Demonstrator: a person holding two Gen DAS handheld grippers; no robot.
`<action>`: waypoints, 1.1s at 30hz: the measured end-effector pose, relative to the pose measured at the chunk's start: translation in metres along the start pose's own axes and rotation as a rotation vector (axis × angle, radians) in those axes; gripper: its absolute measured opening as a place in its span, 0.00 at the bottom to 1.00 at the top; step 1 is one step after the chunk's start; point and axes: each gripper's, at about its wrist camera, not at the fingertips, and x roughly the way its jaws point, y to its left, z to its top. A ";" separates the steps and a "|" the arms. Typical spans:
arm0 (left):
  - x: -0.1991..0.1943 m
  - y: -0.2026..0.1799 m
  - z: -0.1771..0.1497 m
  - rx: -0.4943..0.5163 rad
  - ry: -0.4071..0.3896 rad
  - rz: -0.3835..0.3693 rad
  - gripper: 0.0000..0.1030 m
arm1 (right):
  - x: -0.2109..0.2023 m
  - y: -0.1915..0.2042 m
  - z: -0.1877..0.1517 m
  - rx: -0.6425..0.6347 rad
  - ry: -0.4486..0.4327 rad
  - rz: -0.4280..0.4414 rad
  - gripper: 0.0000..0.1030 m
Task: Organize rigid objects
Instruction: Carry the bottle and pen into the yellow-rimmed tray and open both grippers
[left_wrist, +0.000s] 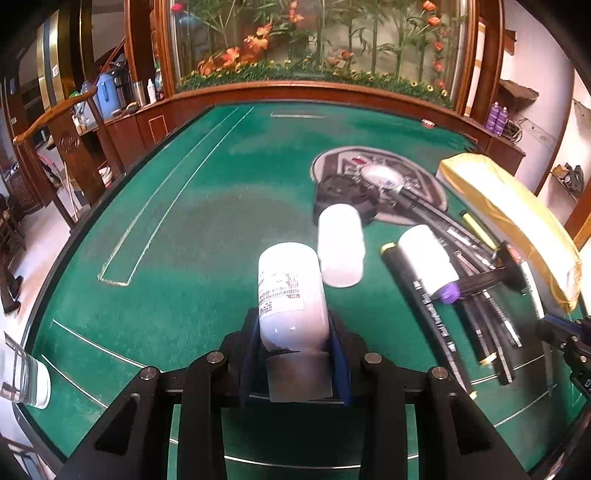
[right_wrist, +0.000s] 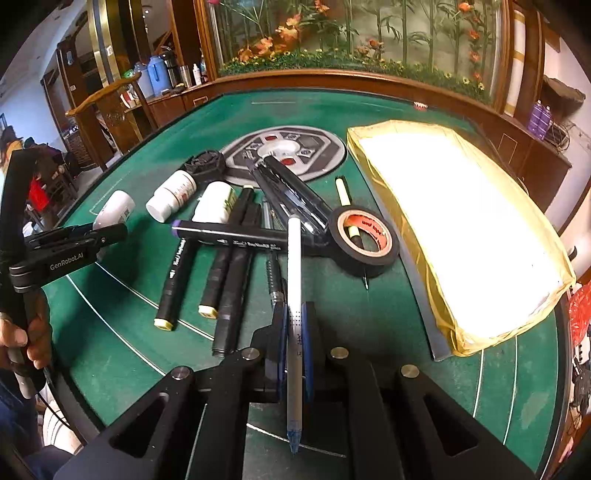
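Left gripper jaws clamped on white bottle near its cap; smooth, light, may slip. Right gripper jaws clamped mid-barrel on white pen; stiff, thin.

Matt green felt table; glossy black tape roll; smooth, probably plastic, white bottle.

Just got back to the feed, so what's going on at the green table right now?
A person is sorting clutter with two handheld grippers. The left gripper is shut on a white plastic bottle with a printed label, held above the green felt table. The right gripper is shut on a slim white pen with a blue tip. Black markers, a black tape roll and an open yellow-lined box sit on the table.
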 end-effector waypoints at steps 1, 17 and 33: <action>-0.002 -0.001 0.000 0.003 -0.004 -0.005 0.36 | -0.002 0.000 0.000 -0.002 -0.005 0.004 0.07; -0.034 -0.071 0.044 0.076 -0.034 -0.184 0.36 | -0.048 -0.054 0.031 0.100 -0.106 0.118 0.07; 0.034 -0.244 0.123 0.138 0.102 -0.349 0.35 | 0.009 -0.177 0.105 0.225 0.055 0.082 0.07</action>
